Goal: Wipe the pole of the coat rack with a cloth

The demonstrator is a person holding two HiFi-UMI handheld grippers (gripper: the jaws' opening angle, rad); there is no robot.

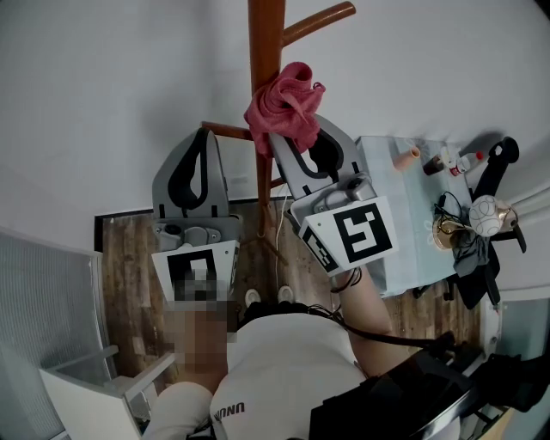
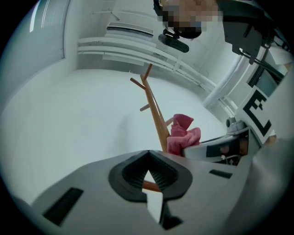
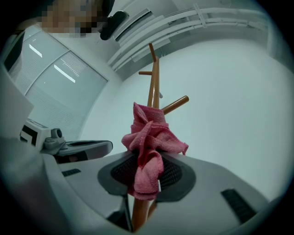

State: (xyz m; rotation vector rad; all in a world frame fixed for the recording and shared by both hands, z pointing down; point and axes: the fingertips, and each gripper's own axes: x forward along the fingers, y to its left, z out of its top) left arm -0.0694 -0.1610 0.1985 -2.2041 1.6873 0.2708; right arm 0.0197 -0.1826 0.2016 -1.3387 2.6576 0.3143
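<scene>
The wooden coat rack pole [image 1: 266, 51] rises against the white wall. A pink cloth [image 1: 284, 107] is bunched against the pole, and my right gripper [image 1: 294, 137] is shut on it. In the right gripper view the cloth [image 3: 149, 137] hangs between the pads, with the pole [image 3: 154, 87] running up right behind it. To the left of the pole my left gripper [image 1: 206, 136] is shut with nothing in it, its tip next to a lower peg [image 1: 228, 131]. The left gripper view shows the pole [image 2: 158, 121] and the cloth [image 2: 183, 135] ahead to the right.
A table with a pale blue cover [image 1: 404, 215] stands to the right and carries small bottles [image 1: 451, 161]. A black chair [image 1: 490, 172] with clutter is beyond it. Wood flooring [image 1: 129, 258] lies below, and an upper peg [image 1: 320, 21] sticks out to the right.
</scene>
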